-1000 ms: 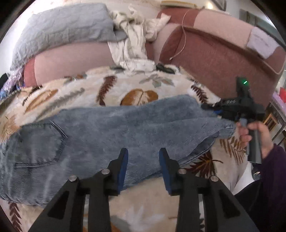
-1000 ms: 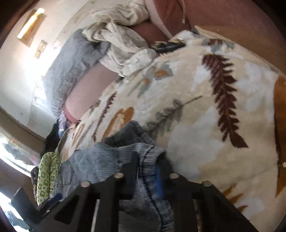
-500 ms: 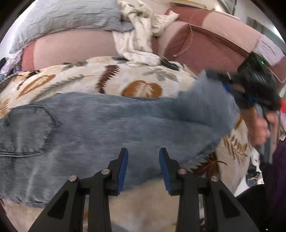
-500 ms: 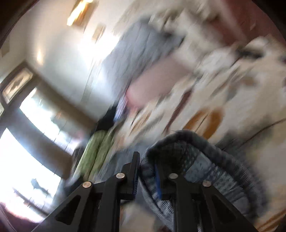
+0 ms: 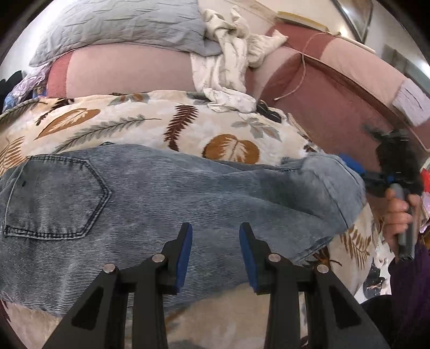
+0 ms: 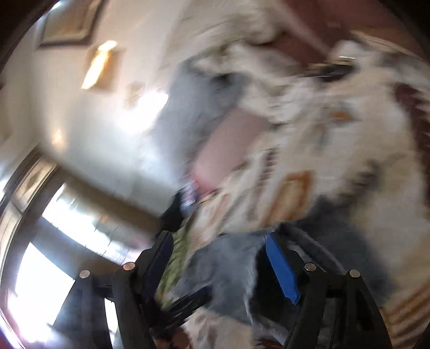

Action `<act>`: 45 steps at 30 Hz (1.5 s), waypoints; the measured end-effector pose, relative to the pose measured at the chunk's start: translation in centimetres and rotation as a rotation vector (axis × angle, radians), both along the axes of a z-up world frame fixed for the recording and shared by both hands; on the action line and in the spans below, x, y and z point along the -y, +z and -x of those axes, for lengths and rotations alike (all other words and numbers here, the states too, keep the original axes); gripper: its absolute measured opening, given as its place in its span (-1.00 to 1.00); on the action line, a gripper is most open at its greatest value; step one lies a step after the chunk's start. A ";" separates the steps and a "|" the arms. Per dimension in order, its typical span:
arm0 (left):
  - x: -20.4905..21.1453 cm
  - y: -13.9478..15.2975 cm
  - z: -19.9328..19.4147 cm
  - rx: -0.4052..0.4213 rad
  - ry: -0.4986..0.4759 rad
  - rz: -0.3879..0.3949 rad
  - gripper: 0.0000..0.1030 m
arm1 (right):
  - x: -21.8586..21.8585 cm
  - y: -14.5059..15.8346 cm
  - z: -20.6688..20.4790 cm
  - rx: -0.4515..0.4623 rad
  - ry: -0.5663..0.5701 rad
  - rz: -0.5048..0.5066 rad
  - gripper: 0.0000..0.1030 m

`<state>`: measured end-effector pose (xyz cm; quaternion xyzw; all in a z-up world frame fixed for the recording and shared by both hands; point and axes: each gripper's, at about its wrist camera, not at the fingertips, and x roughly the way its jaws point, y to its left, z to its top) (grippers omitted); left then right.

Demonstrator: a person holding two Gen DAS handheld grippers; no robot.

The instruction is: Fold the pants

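Observation:
Blue jeans (image 5: pixel 161 201) lie across a leaf-print blanket (image 5: pixel 161 123), back pocket (image 5: pixel 53 198) at the left. Their leg end (image 5: pixel 330 182) is turned over onto the rest at the right. My left gripper (image 5: pixel 215 228) hovers over the middle of the denim, jaws apart, nothing between the pads. My right gripper (image 5: pixel 354 169) is at that turned-over end. In the blurred right wrist view the right gripper (image 6: pixel 218 237) has its jaws opening wide. Denim (image 6: pixel 228 268) lies loose between and below them, and the pads do not press it.
A pink sofa back (image 5: pixel 121 72) runs behind the blanket, with a grey pillow (image 5: pixel 121 24) and crumpled white cloth (image 5: pixel 228 53) on it. A person's hand (image 5: pixel 397 212) holds the right gripper's handle at the right edge. The blanket drops off at the front.
The right gripper carried the leg end up and leftward, laid it over the jeans and opened its jaws. The left gripper drifted slightly closer over the denim, its opening unchanged.

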<state>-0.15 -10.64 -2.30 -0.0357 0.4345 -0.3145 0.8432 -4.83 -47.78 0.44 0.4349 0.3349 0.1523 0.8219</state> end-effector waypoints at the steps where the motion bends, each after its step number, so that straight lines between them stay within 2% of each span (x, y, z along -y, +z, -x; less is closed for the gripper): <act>1: 0.2 0.1 0.1 0.001 -0.007 0.002 -0.28 | 0.6 -0.7 0.1 -0.050 -0.055 0.040 0.45; 2: 0.5 0.2 0.2 0.004 -0.017 0.004 -0.28 | 1.1 -1.8 0.1 -0.119 -0.105 0.088 0.47; 4: 0.9 0.4 0.5 0.016 -0.028 0.004 -0.28 | 1.7 -3.7 -0.2 -0.217 -0.133 0.101 0.47; 7: 1.3 0.5 0.5 0.021 -0.026 -0.005 -0.28 | 0.7 -5.3 -0.3 -0.283 -0.089 0.090 0.41; 11: -0.8 1.5 -0.5 0.057 0.052 -0.013 -0.28 | -5.5 -3.8 0.2 -0.227 0.095 0.136 0.38; 13: -2.6 2.3 -1.2 0.073 0.109 0.008 -0.28 | -9.0 -4.4 0.2 -0.202 0.195 0.075 0.39; 15: -4.0 3.0 -1.7 0.096 0.155 0.015 -0.28 | -12.7 -6.2 -0.3 -0.236 0.314 0.002 0.38; 16: -4.8 3.3 -1.9 0.108 0.178 0.015 -0.27 | -14.6 -6.9 -0.5 -0.268 0.376 0.011 0.38; 18: -6.2 3.6 -2.3 0.111 0.212 0.026 -0.26 | -16.7 -6.8 -0.6 -0.284 0.436 0.135 0.38; 20: -7.1 3.4 -2.7 0.090 0.232 0.041 -0.21 | -16.3 -4.7 -0.5 -0.209 0.463 0.156 0.38; 22: -7.2 3.2 -2.7 0.080 0.224 0.044 -0.20 | -13.6 -1.4 -0.4 -0.088 0.412 0.163 0.38; 24: -6.7 3.1 -2.6 0.079 0.199 0.035 -0.20 | -10.0 1.4 -0.1 0.009 0.293 0.166 0.39; 25: -6.5 3.1 -2.3 0.082 0.188 0.032 -0.20 | -7.3 2.2 0.0 0.030 0.192 0.167 0.40; 26: -6.0 3.0 -2.2 0.086 0.171 0.030 -0.20 | -5.8 2.5 0.1 0.006 0.122 0.200 0.40; 28: -5.4 2.9 -1.8 0.087 0.145 0.026 -0.19 | -3.5 1.7 -1.1 -0.129 0.007 0.336 0.42; 29: -4.9 2.8 -1.7 0.085 0.131 0.021 -0.19 | -2.3 0.7 -1.7 -0.197 -0.032 0.391 0.35; 30: -4.6 2.6 -1.7 0.083 0.120 0.014 -0.19 | -1.3 -0.6 -2.4 -0.248 -0.045 0.410 0.26; 32: -4.0 2.3 -1.7 0.084 0.109 0.001 -0.19 | -0.6 -3.3 -4.2 -0.348 -0.017 0.422 -0.11; 34: -3.9 2.2 -1.8 0.078 0.106 0.003 -0.19 | -0.1 -4.7 -4.9 -0.406 0.010 0.456 -0.19; 36: -3.8 2.1 -1.9 0.067 0.107 0.012 -0.19 | 0.1 -5.4 -5.4 -0.435 0.005 0.515 -0.19; 38: -3.7 2.0 -2.0 0.066 0.107 0.013 -0.19 | -0.1 -6.3 -6.3 -0.432 0.015 0.528 -0.18; 41: -3.4 1.7 -2.0 0.054 0.101 0.012 -0.19 | -0.9 -5.8 -6.5 -0.401 0.023 0.625 -0.10; 45: -2.8 1.6 -1.6 0.053 0.081 0.007 -0.19 | -2.6 -6.6 -7.6 -0.424 0.072 0.677 -0.07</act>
